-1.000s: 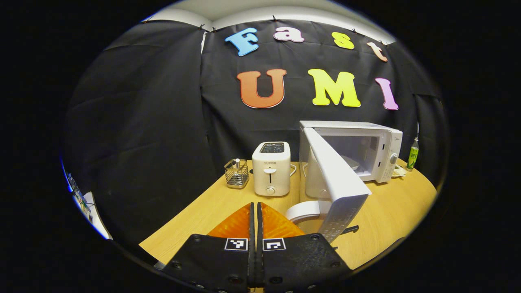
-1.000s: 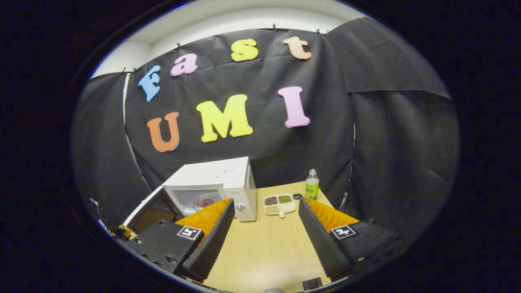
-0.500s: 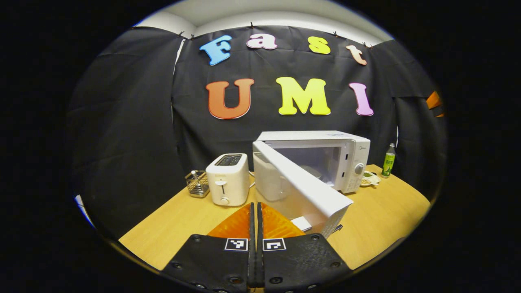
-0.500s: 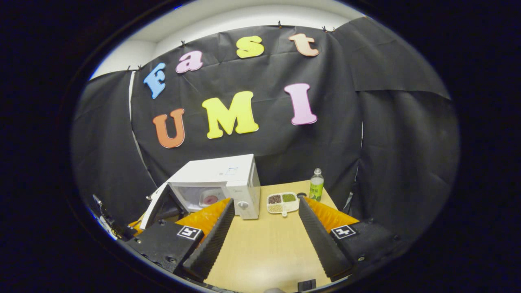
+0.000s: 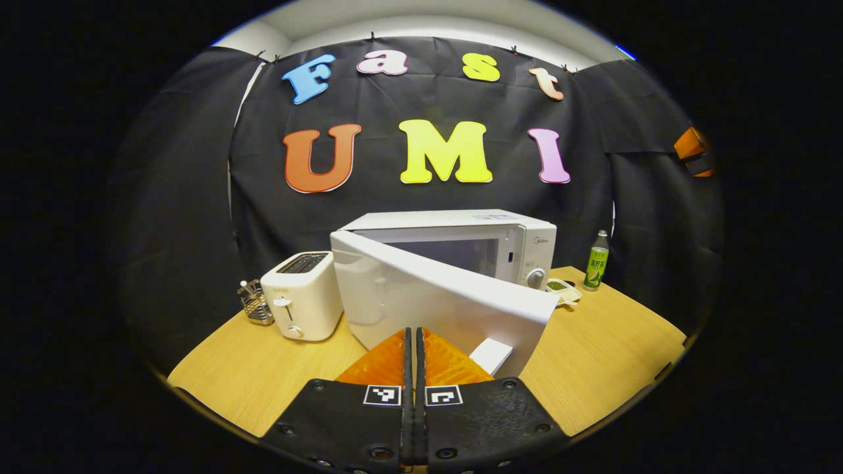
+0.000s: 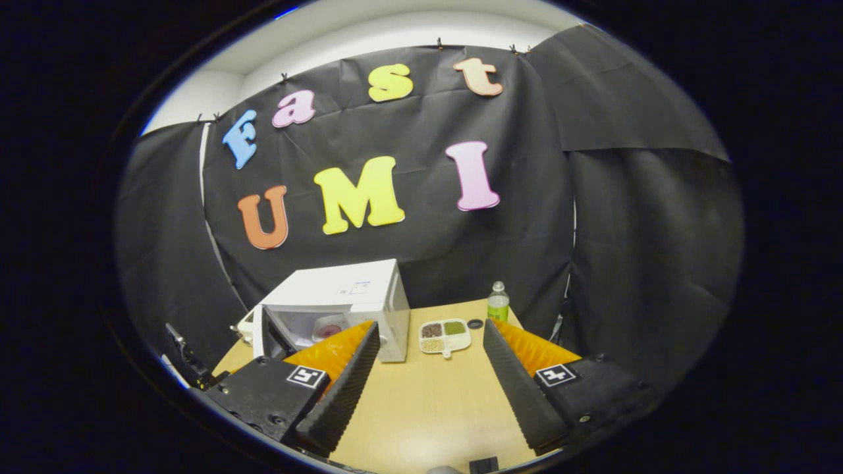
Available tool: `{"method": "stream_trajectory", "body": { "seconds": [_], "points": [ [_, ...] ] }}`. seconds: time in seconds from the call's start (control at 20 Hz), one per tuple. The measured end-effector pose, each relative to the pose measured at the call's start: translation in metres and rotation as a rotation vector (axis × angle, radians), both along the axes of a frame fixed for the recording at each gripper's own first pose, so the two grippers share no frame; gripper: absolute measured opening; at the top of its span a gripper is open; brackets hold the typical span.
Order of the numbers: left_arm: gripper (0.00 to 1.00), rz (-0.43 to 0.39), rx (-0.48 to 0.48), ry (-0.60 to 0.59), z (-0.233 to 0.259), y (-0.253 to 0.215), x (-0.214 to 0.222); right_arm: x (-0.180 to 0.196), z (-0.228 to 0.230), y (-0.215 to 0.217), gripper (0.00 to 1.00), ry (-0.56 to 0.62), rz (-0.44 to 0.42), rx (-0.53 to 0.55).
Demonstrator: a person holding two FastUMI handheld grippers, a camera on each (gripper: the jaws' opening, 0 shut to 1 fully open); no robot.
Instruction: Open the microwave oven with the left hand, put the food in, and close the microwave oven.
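Sitting at the back of the wooden table (image 5: pixel 593 355) is one white microwave oven (image 5: pixel 461 243). Its door (image 5: pixel 441 299) hangs partly open, swung out toward the front. In the right gripper view, one plate with pink food (image 6: pixel 331 326) rests inside the oven. The door's handle (image 5: pixel 490 355) is just beside the tip of the left gripper (image 5: pixel 413 342), whose two orange fingers are pressed flat together with nothing between them. I cannot tell if they touch the door.

The right gripper (image 6: pixel 428 365) hovers over the table in front of the oven, with its two fingers spread wide apart and holding nothing.

One white toaster (image 5: pixel 301 296) stands just left of the oven, and one small wire basket (image 5: pixel 255 306) stands left of the toaster. On the other side of the oven lies one white tray (image 6: pixel 445 336) with three little heaps of beans. One green bottle (image 6: pixel 498 304) stands near it, and one small dark lid (image 6: pixel 475 324) lies between them.
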State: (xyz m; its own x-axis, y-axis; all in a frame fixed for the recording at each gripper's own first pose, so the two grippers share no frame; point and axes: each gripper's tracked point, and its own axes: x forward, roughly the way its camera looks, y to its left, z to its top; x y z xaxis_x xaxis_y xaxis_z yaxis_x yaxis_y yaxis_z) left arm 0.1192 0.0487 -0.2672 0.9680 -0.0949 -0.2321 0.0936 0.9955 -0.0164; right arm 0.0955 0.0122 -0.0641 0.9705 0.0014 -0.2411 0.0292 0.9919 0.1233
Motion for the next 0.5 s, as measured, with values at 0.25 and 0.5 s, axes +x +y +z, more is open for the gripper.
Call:
{"method": "stream_trajectory", "body": {
  "seconds": [0.25,0.5],
  "points": [
    [0.00,-0.070,0.001,-0.008,-0.001,-0.040,0.031,0.006,-0.003,-0.014,1.00,0.012,-0.025,-0.019],
    [0.00,-0.103,-0.006,-0.015,-0.002,-0.064,0.063,0.016,0.000,-0.024,1.00,0.014,-0.049,-0.015]
  ]
}}
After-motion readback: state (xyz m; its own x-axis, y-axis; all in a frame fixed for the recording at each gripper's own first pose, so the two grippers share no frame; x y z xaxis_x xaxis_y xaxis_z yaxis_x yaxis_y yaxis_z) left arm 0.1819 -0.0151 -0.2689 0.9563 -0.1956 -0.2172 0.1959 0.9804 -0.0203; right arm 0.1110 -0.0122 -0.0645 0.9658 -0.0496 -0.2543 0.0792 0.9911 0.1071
